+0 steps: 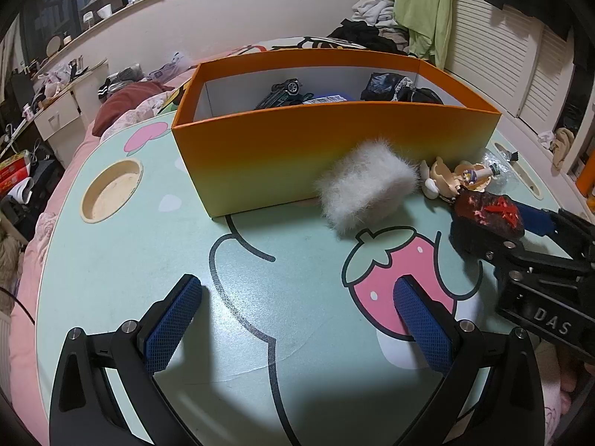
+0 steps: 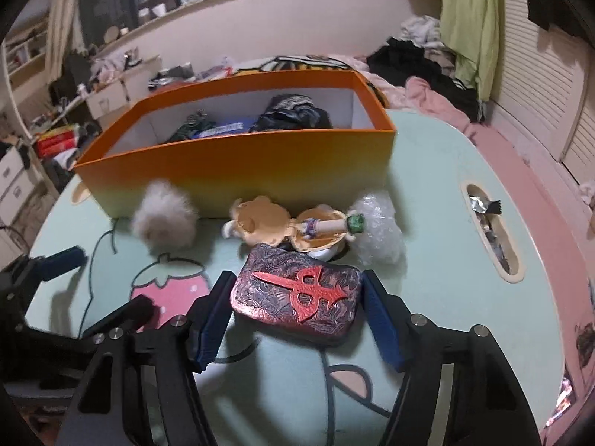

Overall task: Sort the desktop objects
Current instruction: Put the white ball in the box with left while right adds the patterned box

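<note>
the red tin [image 2: 297,301] sits between the right gripper [image 2: 297,316] pads, jaws spread just wider than it, not clearly clamped. the orange box [image 2: 238,171] at twelve o'clock already holds a toy car [image 1: 284,93], a blue packet and dark cloth. left out: fluffy block [image 1: 366,184], figurine [image 2: 282,225], plastic wrap [image 2: 377,228]. left gripper [image 1: 297,330] hangs wide open and empty at nine o'clock, over bare table [image 1: 130,260]. the path over the box's near wall looks open.

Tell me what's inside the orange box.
In the orange box: a dark toy car, a blue packet and a black bundle. The front wall hides the floor and anything lower.
</note>
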